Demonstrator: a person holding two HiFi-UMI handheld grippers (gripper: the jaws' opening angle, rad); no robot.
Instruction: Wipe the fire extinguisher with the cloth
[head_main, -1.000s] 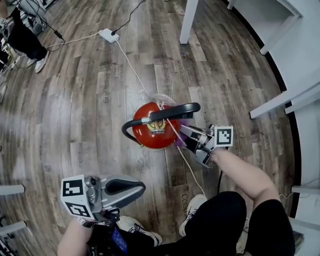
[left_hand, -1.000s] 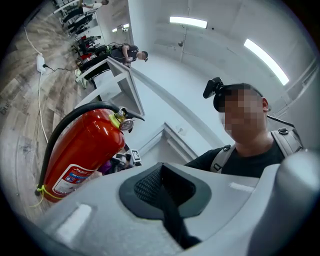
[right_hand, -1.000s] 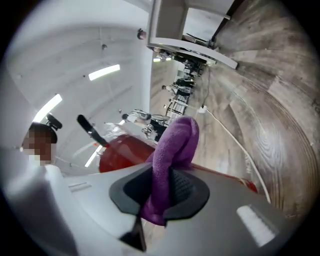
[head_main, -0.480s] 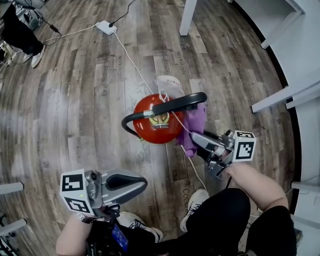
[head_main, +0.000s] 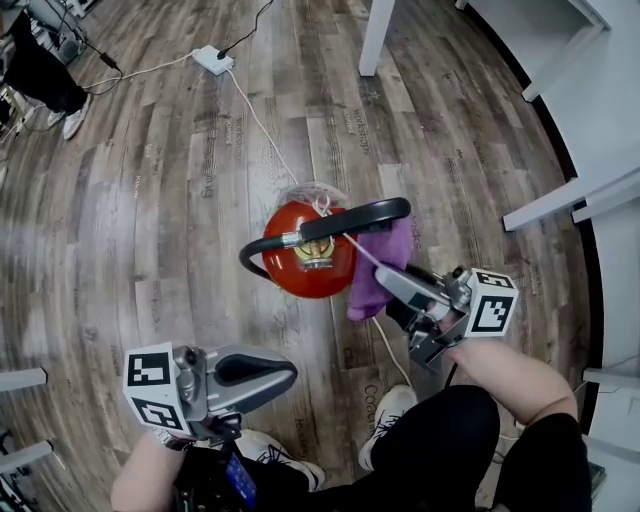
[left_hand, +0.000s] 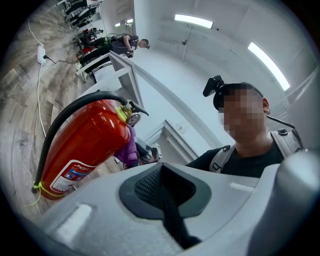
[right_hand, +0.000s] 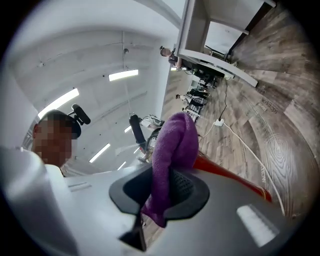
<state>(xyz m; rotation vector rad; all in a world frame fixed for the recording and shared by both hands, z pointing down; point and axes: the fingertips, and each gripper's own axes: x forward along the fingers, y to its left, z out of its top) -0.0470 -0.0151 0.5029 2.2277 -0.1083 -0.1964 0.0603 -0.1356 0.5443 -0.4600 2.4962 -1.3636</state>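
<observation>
Purple cloth, soft and light, is pinched mid-fold in the right gripper jaws beside the red fire extinguisher, which stands on the floor. Likely heavy and rigid; steady by handle. Left gripper jaws closed, empty.

Higher now: cloth in right hand-held gripper

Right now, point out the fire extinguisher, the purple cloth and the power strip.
fire extinguisher (head_main: 290, 277), head view, red body
purple cloth (head_main: 390, 250), head view, hanging fold
power strip (head_main: 213, 62), head view, white casing
</observation>
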